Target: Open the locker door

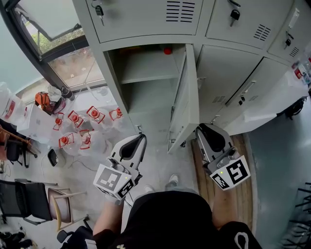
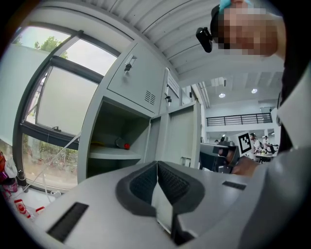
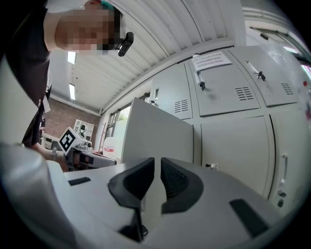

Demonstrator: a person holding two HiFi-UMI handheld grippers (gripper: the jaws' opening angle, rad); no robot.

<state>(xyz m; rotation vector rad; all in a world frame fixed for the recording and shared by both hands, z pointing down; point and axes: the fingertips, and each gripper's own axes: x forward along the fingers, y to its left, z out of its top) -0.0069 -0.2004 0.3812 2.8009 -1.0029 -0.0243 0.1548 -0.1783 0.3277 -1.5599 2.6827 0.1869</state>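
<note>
The grey locker door stands swung out toward me, edge-on, and leaves the compartment with its shelf uncovered. A small red object lies at the back of that shelf. My left gripper hangs low in front of the compartment, shut and empty. My right gripper is to the right of the door's lower edge, its jaws nearly together with nothing between them. The left gripper view shows the gripper's pads meeting and the open door beyond. In the right gripper view the pads keep a thin slit, facing the door.
Closed lockers with keys surround the open one. Several clear water jugs with red caps lie on the floor to the left under a window. Chairs stand at lower left. A wooden strip runs along the floor at right.
</note>
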